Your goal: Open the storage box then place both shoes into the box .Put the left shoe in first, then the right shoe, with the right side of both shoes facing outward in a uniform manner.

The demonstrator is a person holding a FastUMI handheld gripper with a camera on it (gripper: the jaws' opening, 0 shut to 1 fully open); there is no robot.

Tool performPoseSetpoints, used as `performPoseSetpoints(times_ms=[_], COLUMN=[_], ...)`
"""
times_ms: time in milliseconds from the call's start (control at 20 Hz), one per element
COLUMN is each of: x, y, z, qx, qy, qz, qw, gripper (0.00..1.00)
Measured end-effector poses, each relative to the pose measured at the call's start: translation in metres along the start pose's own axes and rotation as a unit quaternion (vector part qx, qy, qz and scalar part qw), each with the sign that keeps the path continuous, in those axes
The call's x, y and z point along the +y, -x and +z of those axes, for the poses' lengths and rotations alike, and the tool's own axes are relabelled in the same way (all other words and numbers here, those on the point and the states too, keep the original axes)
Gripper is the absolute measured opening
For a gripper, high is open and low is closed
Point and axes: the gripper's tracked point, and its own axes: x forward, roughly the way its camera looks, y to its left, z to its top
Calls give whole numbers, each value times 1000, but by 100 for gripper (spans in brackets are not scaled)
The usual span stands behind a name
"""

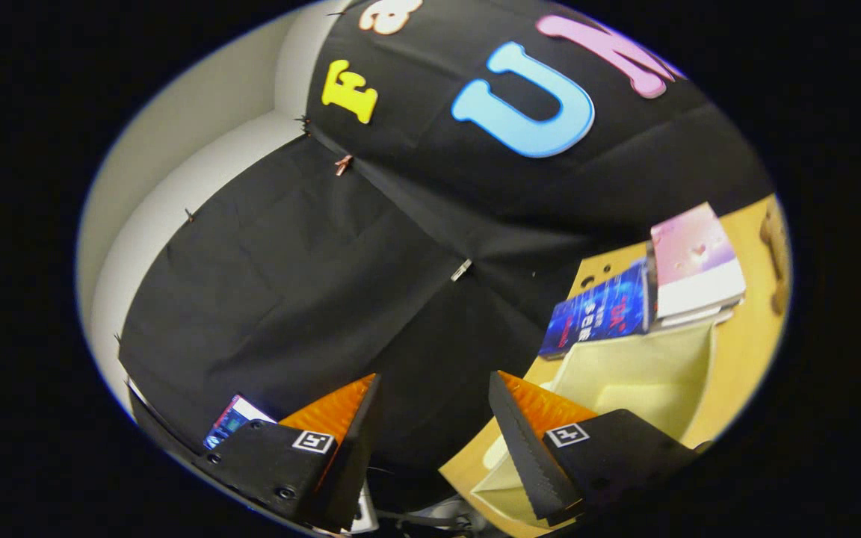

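Now tongs [434, 418] gape — wooden table [744, 373] beside.

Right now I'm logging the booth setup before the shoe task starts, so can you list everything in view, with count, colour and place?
Storage box: one, pale yellow fabric, on the wooden table just beyond the right-hand finger; top looks open, inside looks bare.
Books: a small stack, top one pink and white, beyond the box.
Blue book: one, dark blue, leaning beside the stack, behind the box.
Table: one, light wood, under box and books.
Black cloth: booth wall, clipped along its seams, beyond the fingers.
White wall: behind the cloth.
Small card: one, blue and white, behind the left-hand finger.
Gripper: one; jaws apart, holding nothing.
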Motion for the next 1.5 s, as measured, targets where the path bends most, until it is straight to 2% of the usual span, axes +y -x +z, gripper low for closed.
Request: performPoseSetpoints(times_ms=[150,300,500,650,750,800,900,1000,1150,1400,1500], x=[-18,-38,-70,-104,-131,-143,-168,-195,-232,-292,-310], y=[46,109,203,268,300,312,328,338,347,351,348], z=[37,77,119,122,100,85,48,12,-38,-96,-112], qx=[-45,-86,-122,-102,-59,-36,11,52,115,173,186], qy=[99,186,281,319,314,304,279,270,256,197,180], qz=[-47,-109,-215,-311,-360,-376,-399,-420,-439,-452,-453], qw=[993,973,927,889,877,875,874,865,854,853,853], gripper=[94,94,96,97,97,97,97,97,91,87,81])
